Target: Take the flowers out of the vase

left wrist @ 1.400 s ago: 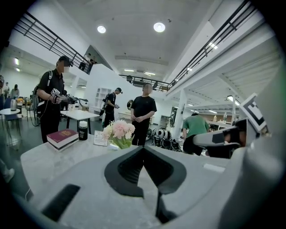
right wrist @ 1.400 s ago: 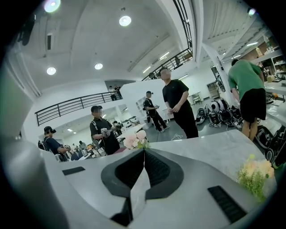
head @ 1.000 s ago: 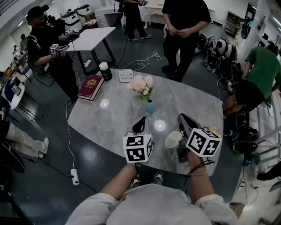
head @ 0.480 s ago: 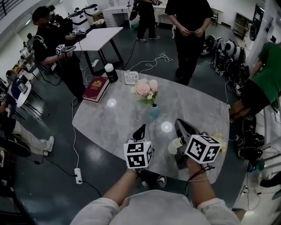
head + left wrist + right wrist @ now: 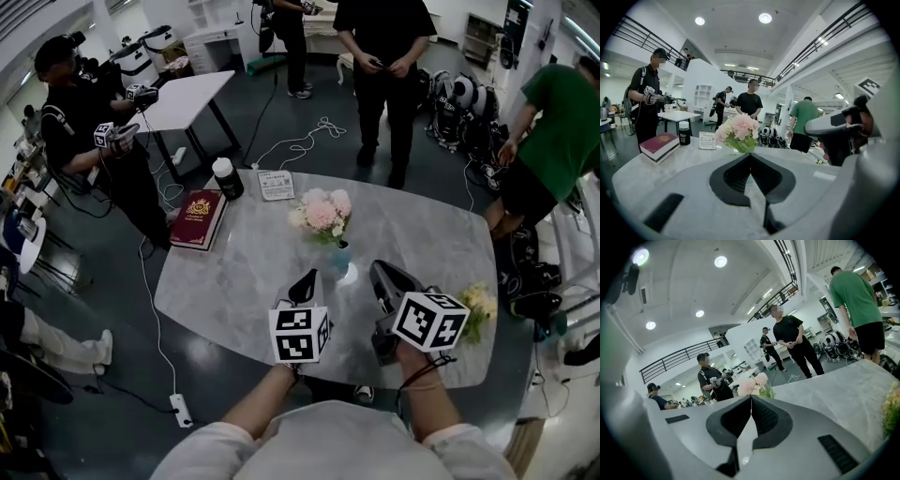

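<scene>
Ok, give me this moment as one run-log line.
stage: pre-grasp | left gripper: shut, empty | right gripper: shut, empty | flowers: in vase, untouched | vase: upright on table

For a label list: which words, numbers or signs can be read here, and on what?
Nothing can be read.
Red book: gold cover print too small.
White card: print blurred.
Dark jar: label blurred.
Cubes on the left hand-held gripper and right hand-held gripper: square patterns, no letters.

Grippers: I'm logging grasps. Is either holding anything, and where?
Nothing is held: left gripper and right gripper are both shut, empty, short of the pink flowers in the blue vase.
</scene>
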`<state>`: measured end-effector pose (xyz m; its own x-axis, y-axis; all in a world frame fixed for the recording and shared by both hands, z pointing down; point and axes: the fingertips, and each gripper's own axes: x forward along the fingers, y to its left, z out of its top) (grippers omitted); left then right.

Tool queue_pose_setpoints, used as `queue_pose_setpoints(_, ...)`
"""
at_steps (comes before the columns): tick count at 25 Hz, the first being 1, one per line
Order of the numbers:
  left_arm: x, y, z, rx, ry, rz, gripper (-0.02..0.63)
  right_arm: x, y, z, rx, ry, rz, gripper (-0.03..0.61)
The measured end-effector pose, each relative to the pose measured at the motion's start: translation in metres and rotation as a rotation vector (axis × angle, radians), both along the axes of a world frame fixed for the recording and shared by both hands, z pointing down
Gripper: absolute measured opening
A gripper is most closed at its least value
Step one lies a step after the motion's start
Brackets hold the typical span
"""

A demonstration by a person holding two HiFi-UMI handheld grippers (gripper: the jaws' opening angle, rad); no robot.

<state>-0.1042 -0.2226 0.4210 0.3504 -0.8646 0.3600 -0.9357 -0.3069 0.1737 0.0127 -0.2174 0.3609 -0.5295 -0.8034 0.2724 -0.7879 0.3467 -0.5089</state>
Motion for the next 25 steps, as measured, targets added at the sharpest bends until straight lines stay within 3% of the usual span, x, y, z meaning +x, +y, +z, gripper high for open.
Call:
queue_pose_setpoints(6,-0.021,-0.02,0.01,0.0,0.013,0.178,0.008,-0.028,-0.023,0.006,-0.004,0.001,0.13,0.008)
queue_pose_setpoints(13,-0.028,-0.033,0.029,-0.062,0.043,0.289,0.008,-0.04,-0.016,0.022,-0.053,0.018,0.237,0.008)
queue_pose_setpoints(18,-0.024,-0.032,0.033,-0.081,0.068,0.326,0.008,-0.044,-0.007,0.035,-0.082,0.027,0.28,0.008)
queue_pose_setpoints(25,-0.021,-0.026,0.036,-0.083,0.046,0.336,0.008,-0.041,-0.002,0.043,-0.074,0.04,0.3,0.008)
